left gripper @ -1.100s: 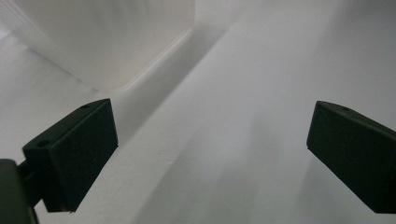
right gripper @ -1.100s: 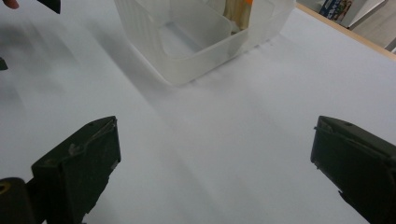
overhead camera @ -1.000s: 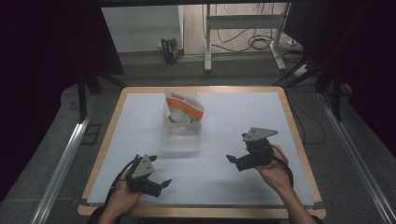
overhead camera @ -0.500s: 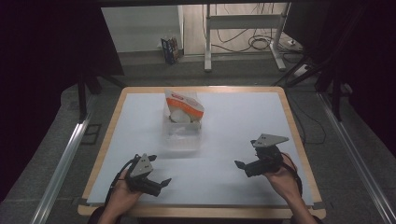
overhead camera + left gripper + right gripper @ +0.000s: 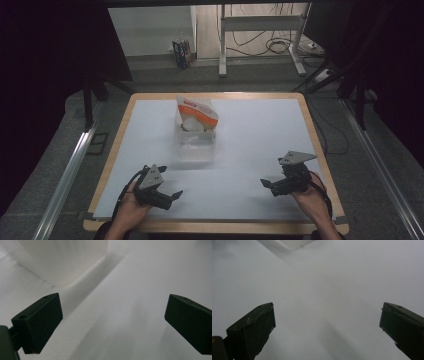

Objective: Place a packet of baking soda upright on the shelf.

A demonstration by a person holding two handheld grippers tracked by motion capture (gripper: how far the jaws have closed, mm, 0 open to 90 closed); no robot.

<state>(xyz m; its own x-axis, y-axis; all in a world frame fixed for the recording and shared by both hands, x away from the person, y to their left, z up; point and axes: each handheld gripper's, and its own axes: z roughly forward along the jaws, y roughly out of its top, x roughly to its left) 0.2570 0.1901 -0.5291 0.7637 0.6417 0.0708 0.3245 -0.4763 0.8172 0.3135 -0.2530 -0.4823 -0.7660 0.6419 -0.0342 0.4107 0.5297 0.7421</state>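
1. White-topped table (image 5: 250, 150) with a wooden rim.
2. Clear plastic box (image 5: 195, 142) near the table's middle, an orange-and-white bag (image 5: 196, 111) standing in its far end.
3. Right gripper (image 5: 266, 184), near-right of the box, jaws spread, empty.
4. Left gripper (image 5: 172, 196), near-left of the box, jaws spread, empty.

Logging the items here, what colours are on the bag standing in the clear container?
The bag is white with orange bands, clearest in the high view.
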